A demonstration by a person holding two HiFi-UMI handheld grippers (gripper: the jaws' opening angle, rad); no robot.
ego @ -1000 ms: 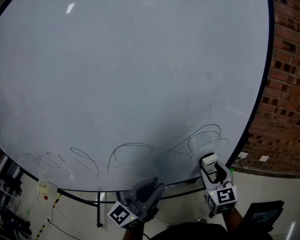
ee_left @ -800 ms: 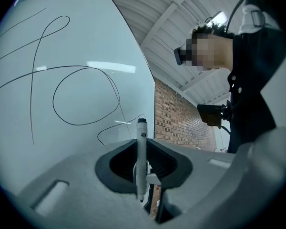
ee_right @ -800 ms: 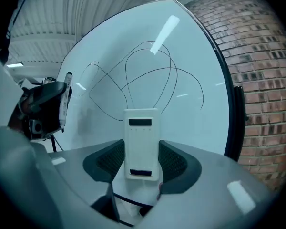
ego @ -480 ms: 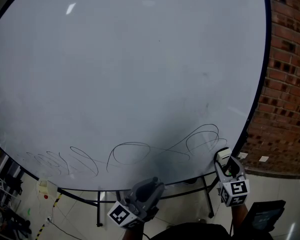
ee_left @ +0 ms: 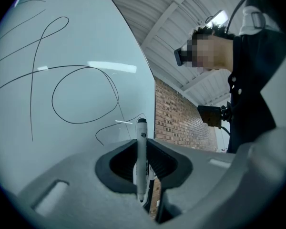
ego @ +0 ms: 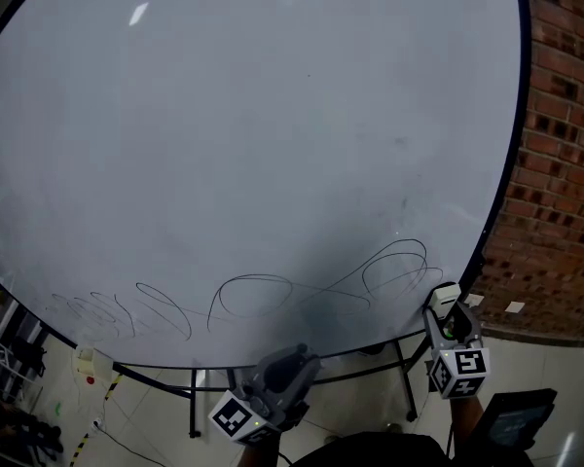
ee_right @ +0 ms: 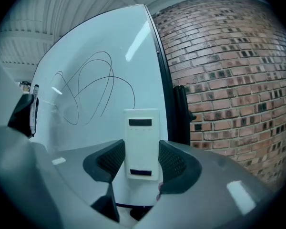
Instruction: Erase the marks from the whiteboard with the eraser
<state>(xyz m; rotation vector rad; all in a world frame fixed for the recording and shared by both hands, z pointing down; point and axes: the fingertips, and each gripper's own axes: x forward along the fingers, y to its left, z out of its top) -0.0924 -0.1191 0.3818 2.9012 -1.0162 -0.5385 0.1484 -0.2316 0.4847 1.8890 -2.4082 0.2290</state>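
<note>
In the head view, the whiteboard (ego: 273, 115) fills nearly everything, with looping black marks (ego: 253, 300) strung along its lower part. The right gripper (ego: 449, 311) stands at the board's lower right edge with the white eraser (ego: 444, 296) in its jaws, just beside the rightmost loops. I can't tell from here whether it is touching the surface. The left gripper (ego: 294, 366) hangs lower, under the board's bottom edge and off the surface.

In the left gripper view, the jaws are clamped on a slim marker (ee_left: 141, 159) that stands upright between them. The loops lie beyond the jaw tips, up and to the left.

In the right gripper view, the jaws press on the eraser's two long sides, and most of the block sticks out past their tips. The scribbles are ahead and to the left of the jaws, and a brick wall (ee_right: 229, 70) is to the right. The eraser looks like a light, stiff plastic block with smooth sides. My guess is it could twist or slide in the pads when pressed and dragged. Gripping its side walls nearer the middle would likely steady it.
</note>
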